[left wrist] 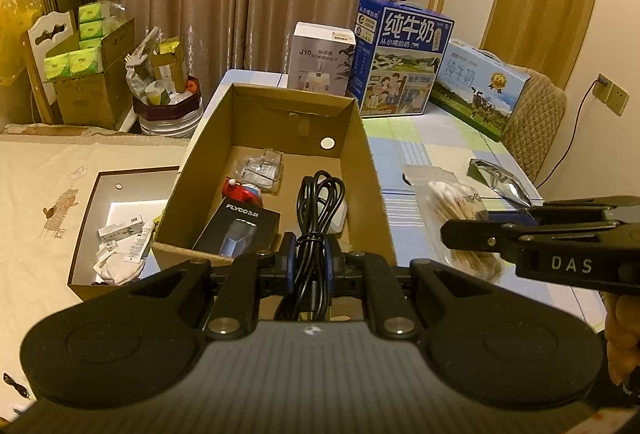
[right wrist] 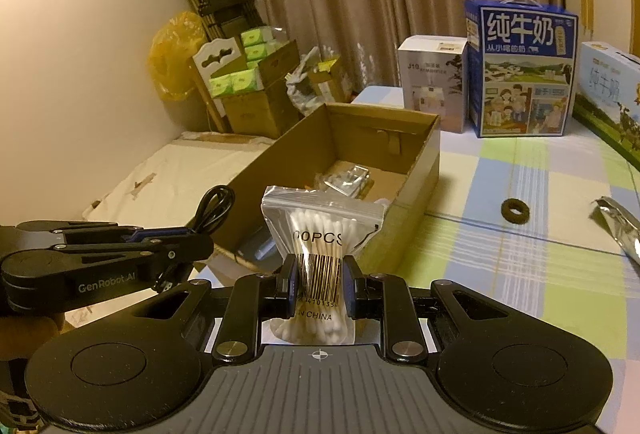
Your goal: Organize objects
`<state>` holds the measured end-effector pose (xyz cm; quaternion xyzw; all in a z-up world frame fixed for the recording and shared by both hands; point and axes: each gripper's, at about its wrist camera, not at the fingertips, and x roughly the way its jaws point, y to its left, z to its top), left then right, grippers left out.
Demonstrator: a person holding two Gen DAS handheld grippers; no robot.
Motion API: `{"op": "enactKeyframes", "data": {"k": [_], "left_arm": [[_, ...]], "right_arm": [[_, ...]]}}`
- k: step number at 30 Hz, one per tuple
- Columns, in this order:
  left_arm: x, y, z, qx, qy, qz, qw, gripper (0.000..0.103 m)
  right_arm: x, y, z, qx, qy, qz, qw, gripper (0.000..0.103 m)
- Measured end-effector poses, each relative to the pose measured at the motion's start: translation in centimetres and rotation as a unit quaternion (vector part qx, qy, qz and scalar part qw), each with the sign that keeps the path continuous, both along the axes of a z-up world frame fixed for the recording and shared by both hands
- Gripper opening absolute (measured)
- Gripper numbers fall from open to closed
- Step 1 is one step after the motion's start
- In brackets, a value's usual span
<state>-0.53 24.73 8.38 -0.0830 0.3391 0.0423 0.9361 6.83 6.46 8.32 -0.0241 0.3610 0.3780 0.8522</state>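
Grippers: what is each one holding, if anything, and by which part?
Left gripper: coiled black cable, pinched across the bundle's near end. Right gripper: cotton swab bag, pinched at its lower middle, over the barcode.

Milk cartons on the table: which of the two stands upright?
The dark blue milk carton beside the white humidifier box stands upright; the light blue milk carton lies on its long side.

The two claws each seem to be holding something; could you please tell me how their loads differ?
The left claw is shut on a coiled black cable, hanging over the open cardboard box; the right claw is shut on a clear bag of cotton swabs, beside that box. The cable is dark and bare; the bag is pale, printed, with a barcode. Both are pinched mid-body.
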Motion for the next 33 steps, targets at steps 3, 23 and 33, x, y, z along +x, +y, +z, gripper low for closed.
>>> {"op": "enactKeyframes", "data": {"k": [3,23,33], "left_arm": [[1.0,0.9,-0.1,0.002,0.003,0.000,1.0000,0.010],[7.8,5.0,-2.4,0.006,0.036,0.000,0.9993,0.011],[9.0,5.3,-2.7,0.012,0.034,0.007,0.9993,0.026]], "right_arm": [[1.2,0.6,-0.2,-0.001,0.002,-0.004,1.000,0.019],[8.0,4.4,-3.1,0.008,0.045,-0.026,0.999,0.019],[8.3,4.4,-3.4,0.010,0.050,-0.032,0.998,0.019]]}}
